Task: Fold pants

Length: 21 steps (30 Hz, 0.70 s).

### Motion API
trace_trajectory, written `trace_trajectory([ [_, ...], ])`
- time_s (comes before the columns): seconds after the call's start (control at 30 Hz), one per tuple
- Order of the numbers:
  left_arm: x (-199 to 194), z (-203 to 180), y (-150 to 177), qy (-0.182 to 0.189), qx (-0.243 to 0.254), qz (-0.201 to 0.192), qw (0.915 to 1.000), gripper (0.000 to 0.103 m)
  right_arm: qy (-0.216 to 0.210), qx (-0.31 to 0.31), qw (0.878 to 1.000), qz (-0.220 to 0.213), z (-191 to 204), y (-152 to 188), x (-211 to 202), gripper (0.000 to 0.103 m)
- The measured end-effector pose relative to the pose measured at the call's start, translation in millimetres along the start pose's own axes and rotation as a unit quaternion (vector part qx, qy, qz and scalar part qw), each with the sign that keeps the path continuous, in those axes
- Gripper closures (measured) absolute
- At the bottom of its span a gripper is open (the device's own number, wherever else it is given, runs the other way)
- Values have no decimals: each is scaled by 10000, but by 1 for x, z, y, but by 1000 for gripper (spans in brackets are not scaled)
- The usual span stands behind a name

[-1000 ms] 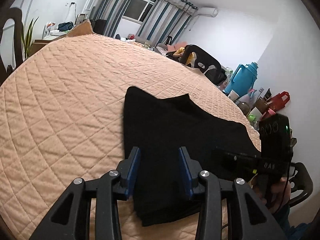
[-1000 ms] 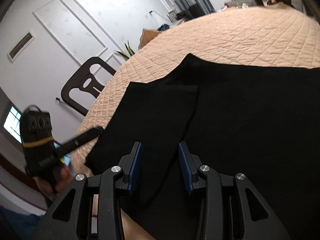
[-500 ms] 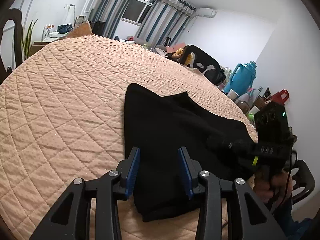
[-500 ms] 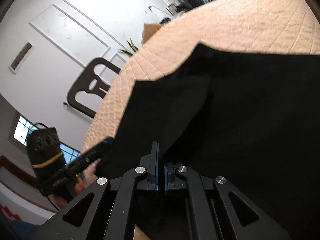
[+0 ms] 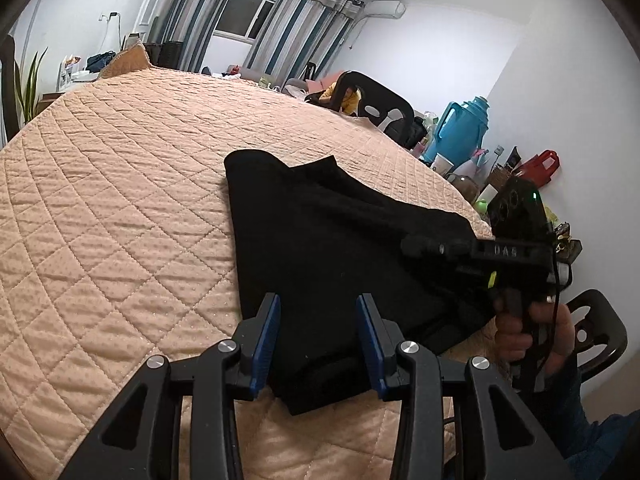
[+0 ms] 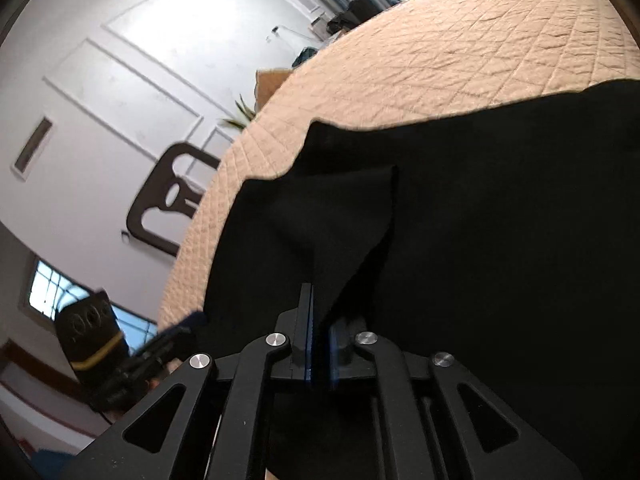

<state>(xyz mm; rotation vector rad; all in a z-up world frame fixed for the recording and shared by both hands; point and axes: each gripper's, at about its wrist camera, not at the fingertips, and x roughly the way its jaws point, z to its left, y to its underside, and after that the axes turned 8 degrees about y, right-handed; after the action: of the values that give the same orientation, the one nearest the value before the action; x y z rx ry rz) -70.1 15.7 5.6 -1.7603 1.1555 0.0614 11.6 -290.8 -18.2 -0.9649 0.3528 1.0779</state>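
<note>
Right gripper (image 6: 318, 334): jaws nearly together, a thin slot between the blue pads; they had just been opening slightly after a full close. A fold of the black pants (image 6: 460, 240) ran up out of the slot, pulled into a raised, tented ridge, so the cloth was pinched between the pads. The rest of the garment spread right and down from there.

Left gripper (image 5: 318, 338): jaws parted about halfway, blue pads facing each other across a gap. The near corner of the folded pants (image 5: 320, 240) lay under and between the fingers; pads not pressing on it, nothing held.

Pants lay on the peach quilted bedspread (image 5: 120, 208), toward its near edge, partly folded in layers, far end narrowing to a point. From the left wrist view the right gripper's body stood over the garment's right side, a person's hand (image 5: 532, 336) on its grip. Blue thermos (image 5: 460, 132) and black chair (image 5: 376, 106) beyond the bed.
</note>
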Motion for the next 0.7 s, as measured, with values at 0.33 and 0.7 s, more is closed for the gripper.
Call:
trace_trajectory([
  [0.33, 9, 7, -32, -296, 92, -84, 9995, 61, -47, 316, 9989, 351, -1, -8, 11, 88],
  [0.7, 8, -6, -6, 73, 132, 133, 9998, 61, -96, -336, 9990, -262, 13, -15, -27, 100],
])
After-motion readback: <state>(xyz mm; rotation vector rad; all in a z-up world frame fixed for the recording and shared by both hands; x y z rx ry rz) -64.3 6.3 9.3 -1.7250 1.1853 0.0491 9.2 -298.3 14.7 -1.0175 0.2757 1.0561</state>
